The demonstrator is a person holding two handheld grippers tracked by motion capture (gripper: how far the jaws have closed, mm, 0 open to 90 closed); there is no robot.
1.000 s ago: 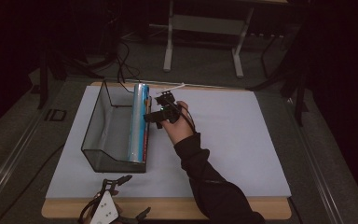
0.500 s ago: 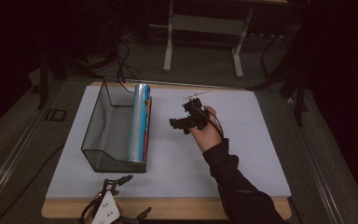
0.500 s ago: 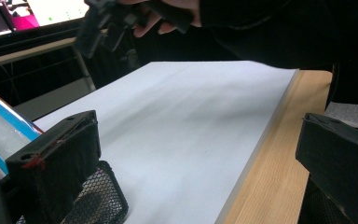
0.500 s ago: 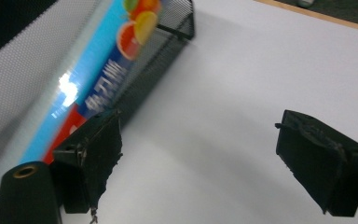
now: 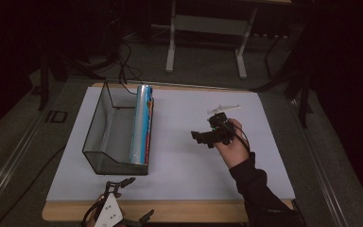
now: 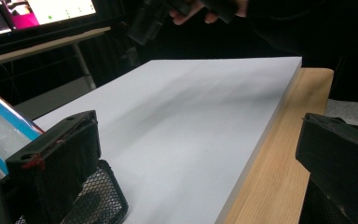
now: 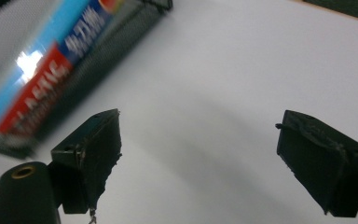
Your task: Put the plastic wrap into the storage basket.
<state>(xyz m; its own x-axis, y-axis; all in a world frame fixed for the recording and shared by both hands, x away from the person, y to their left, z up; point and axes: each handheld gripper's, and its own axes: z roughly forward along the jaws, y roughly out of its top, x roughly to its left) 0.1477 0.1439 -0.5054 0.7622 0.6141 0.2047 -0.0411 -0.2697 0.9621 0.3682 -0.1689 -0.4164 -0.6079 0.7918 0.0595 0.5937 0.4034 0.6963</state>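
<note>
Risk lies with the long boxed roll point(image 5: 141, 124) standing on edge against the right wall of the mesh basket point(image 5: 105, 142) near the table's left edge: the right gripper point(image 5: 207, 137), jaws apart and empty mid-table, could tip it, while the left gripper point(image 5: 118, 205), jaws apart, hangs at the near edge.

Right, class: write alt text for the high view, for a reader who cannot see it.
A person's right gripper, jaws open, is above a white mat, right of a black mesh bin holding a boxed roll. The left gripper sits at the near edge.
</note>
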